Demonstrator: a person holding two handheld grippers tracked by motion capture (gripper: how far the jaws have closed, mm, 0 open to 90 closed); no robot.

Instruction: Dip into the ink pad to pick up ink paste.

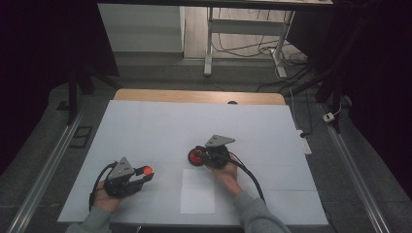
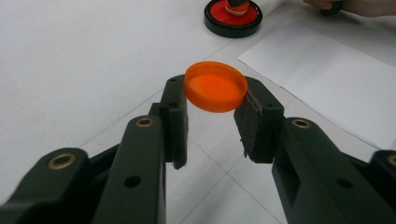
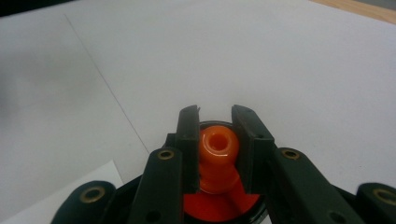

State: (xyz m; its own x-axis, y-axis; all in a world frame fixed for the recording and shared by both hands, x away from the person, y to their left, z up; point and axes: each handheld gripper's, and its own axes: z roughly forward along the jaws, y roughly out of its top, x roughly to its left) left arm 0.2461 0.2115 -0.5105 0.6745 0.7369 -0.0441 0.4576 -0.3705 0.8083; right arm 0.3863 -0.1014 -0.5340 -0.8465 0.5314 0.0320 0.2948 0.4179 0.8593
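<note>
The left gripper (image 2: 212,105) pinches an orange cap (image 2: 215,87) between its jaws, left of the paper sheet (image 1: 197,191). Just beyond that sheet, the right gripper (image 3: 215,140) clamps the orange spout (image 3: 218,154) on a red-and-black disc (image 1: 196,156).

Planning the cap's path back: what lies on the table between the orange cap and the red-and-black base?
In the high view, bare white table cover separates the orange cap from the red-and-black base; the loose paper sheet lies off to the side.
</note>
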